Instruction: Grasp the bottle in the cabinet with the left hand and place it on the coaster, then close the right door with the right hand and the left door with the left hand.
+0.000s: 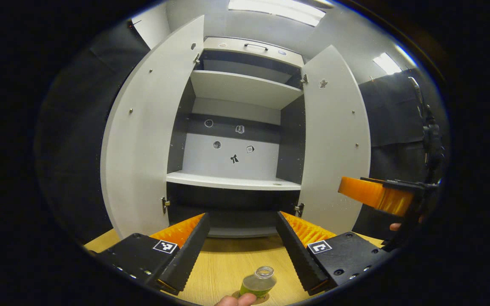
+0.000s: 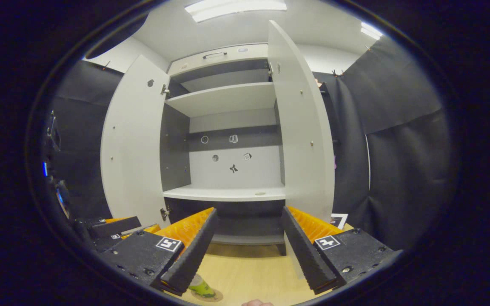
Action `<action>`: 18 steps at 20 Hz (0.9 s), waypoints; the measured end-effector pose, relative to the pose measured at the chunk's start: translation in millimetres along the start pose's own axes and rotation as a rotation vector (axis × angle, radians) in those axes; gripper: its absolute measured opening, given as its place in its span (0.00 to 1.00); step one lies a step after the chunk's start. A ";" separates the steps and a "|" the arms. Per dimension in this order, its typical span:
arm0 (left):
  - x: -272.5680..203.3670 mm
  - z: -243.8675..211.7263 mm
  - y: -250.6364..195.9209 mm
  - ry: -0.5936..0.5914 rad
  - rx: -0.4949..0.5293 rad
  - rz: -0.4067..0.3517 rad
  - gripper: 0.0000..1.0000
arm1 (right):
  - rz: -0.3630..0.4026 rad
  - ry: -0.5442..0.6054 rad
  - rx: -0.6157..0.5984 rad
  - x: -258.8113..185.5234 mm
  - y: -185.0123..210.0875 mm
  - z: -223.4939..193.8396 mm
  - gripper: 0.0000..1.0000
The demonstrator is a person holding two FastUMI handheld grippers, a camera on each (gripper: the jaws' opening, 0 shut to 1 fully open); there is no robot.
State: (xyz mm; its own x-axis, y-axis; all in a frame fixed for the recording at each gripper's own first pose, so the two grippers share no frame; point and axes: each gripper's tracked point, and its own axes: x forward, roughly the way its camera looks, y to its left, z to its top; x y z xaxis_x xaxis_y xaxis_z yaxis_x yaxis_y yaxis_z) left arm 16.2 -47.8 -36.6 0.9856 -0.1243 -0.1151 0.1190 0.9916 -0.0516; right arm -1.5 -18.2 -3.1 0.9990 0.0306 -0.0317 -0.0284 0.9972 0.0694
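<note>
Bottle stands uncapped on the coaster at the near worktop, out of the cabinet. It looks light, stiff and slick; best gripped around the body below the neck. Left tool gapes wide, empty; right tool likewise, facing the open right door.

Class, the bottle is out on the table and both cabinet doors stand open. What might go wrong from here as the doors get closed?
1. The bottle stands on the coaster close under the left hand-held gripper, so a low move could tip it.
2. The right door is wide open, so the right hand-held gripper may slip off its edge.
3. The left door, if pushed hard, may slam.
</note>
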 end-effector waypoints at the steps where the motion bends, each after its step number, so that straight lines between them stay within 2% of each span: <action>1: -0.5 2.6 2.9 -0.008 -0.013 0.014 0.95 | 0.002 -0.001 0.009 -2.3 -1.7 -1.5 0.99; 2: -2.6 4.5 6.2 -0.016 -0.023 0.029 0.95 | -0.005 -0.008 0.010 -4.4 -6.5 2.6 0.99; 3: -3.6 5.8 9.1 -0.021 -0.025 0.039 1.00 | -0.011 -0.017 0.003 -7.1 -12.9 8.1 0.99; 4: -3.7 7.5 11.4 -0.024 -0.016 0.044 0.95 | -0.019 -0.021 -0.009 -7.9 -21.4 14.0 0.94; 5: -3.8 8.3 14.4 -0.027 0.000 0.054 0.95 | -0.033 -0.021 -0.017 -10.1 -32.4 19.4 0.99; 7: -2.5 10.5 18.7 -0.036 0.027 0.069 0.95 | -0.061 -0.044 -0.014 -15.4 -55.0 44.8 0.99; 13: -4.2 6.2 22.1 -0.031 0.013 0.088 0.95 | -0.266 -0.195 -0.001 -13.8 -155.9 152.8 0.98; 16: -7.7 0.2 28.1 -0.021 0.028 0.102 0.95 | -0.343 -0.189 0.002 8.4 -193.2 171.4 0.98; 17: -7.9 -0.3 29.0 -0.020 0.031 0.106 0.95 | -0.349 -0.178 0.000 17.1 -200.9 173.1 0.93; 18: -7.8 0.1 30.2 -0.021 0.032 0.109 0.95 | -0.341 -0.172 -0.002 25.2 -202.5 174.8 0.98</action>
State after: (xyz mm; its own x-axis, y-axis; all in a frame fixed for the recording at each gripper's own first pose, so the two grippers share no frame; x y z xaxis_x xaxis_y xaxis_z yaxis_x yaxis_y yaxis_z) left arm 12.1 -16.9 -37.1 0.9951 -0.0150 -0.0976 0.0143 0.9999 -0.0081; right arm 35.4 -231.3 156.4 0.9422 -0.3145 0.1156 0.3065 0.9483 0.0819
